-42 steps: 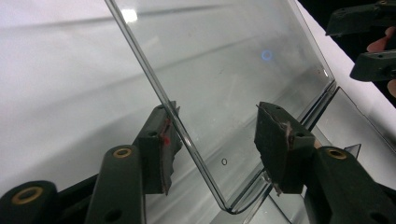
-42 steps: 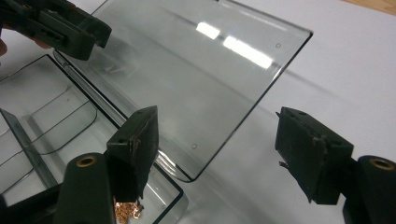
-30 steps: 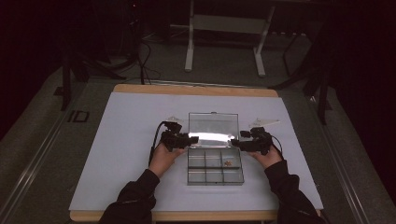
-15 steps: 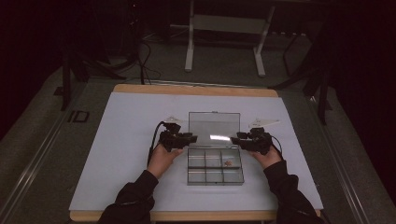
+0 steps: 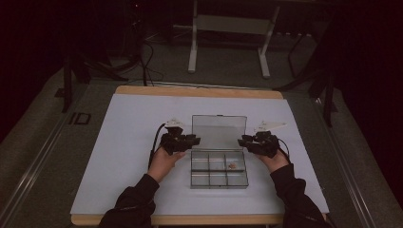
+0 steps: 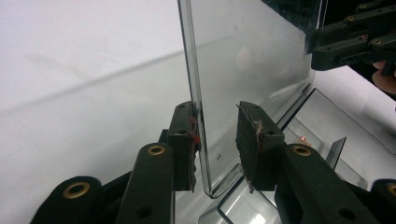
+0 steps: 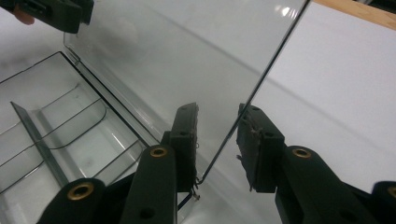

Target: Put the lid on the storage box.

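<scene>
On white table (image 5: pixel 119 156), unlabelled clear box (image 5: pixel 219 167)

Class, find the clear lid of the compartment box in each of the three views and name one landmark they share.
High view: lid at centre, raised behind the tray.
Left gripper view: lid upper middle, edge between the jaws.
Right gripper view: lid upper centre.
Shared landmark: the divided tray.

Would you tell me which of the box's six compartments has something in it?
The far-right compartment in the row nearest the lid: it holds a small reddish bit, while the other five look empty.
</scene>
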A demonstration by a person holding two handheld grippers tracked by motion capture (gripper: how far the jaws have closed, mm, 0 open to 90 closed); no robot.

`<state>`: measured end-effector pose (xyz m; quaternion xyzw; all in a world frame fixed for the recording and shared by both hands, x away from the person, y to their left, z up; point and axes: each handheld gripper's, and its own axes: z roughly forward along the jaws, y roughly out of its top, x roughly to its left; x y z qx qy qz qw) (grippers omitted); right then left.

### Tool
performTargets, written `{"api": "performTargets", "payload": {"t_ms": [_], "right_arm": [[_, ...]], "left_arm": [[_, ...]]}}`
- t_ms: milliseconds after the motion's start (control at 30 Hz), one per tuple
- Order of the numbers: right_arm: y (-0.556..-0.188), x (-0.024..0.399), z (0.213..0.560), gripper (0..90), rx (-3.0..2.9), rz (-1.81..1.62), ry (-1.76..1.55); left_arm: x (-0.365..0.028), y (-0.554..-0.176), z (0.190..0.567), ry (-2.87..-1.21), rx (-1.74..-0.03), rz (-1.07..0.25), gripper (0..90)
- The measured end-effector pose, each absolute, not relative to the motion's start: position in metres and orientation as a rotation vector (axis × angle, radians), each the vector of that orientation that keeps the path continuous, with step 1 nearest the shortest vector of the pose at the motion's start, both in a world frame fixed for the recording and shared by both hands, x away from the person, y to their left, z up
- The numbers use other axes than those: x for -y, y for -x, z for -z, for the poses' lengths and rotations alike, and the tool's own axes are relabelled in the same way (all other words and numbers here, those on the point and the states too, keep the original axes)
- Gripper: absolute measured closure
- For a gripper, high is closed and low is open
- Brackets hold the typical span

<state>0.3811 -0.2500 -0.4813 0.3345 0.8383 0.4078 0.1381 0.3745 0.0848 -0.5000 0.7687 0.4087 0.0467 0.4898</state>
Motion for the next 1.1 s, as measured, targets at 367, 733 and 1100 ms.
{"api": "performTargets", "payload": {"t_ms": [367,733,1100], "right_arm": [[-0.375,0.252,0.474,68.3,-2.425,-1.211,-0.934],[-0.365,0.257,0.469,73.1,-2.420,-1.226,-0.888],[-0.358,0.260,0.469,79.2,-2.420,-1.224,-0.864]], "left_arm": [[-0.087,-0.367,0.491,-1.873,-0.957,-0.138,68.6],[-0.090,-0.359,0.485,-1.877,-0.928,-0.156,71.5],[-0.090,-0.351,0.484,-1.892,-0.905,-0.179,72.5]]}}
